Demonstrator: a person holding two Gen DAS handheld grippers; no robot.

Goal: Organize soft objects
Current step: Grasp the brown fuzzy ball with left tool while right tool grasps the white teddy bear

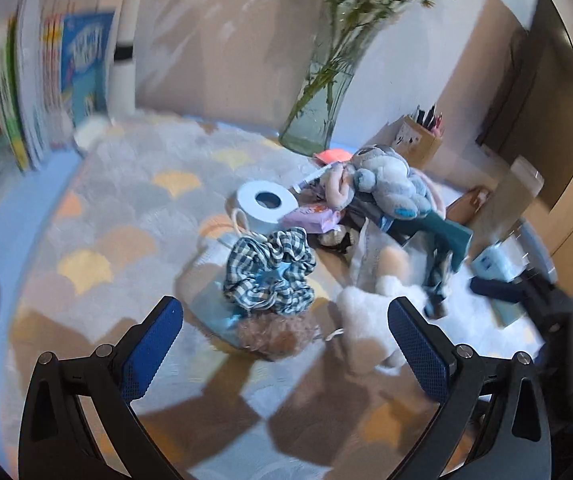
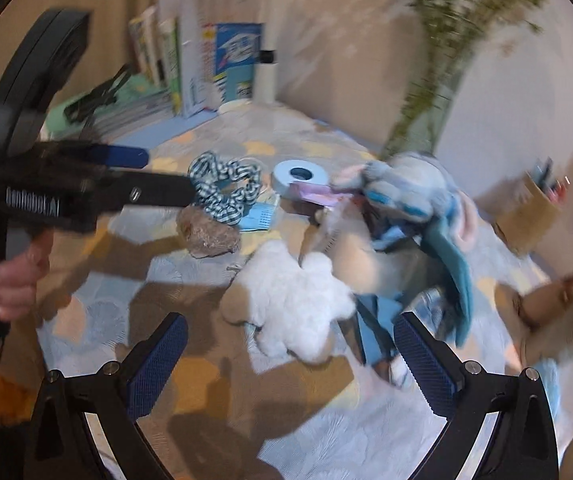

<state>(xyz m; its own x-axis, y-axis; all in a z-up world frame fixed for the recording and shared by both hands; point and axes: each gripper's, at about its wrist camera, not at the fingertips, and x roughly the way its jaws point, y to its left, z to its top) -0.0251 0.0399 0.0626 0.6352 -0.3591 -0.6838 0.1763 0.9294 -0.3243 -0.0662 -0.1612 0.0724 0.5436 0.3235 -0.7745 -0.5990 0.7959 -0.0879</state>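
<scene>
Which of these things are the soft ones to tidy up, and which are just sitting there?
For the job:
checked scrunchie
white fluffy toy
grey-blue plush toy
brown fuzzy scrunchie

Just lying about:
glass vase of stems
tape roll
books
pen holder

Both claws, left and right, are open and empty.

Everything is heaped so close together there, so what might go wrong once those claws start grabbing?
The white plush toy lies against the tangled pile, so pulling it may drag neighbours along. The glass vase stands just behind the heap; a wide swing might tip it. Both grippers hover near each other and could collide.
</scene>
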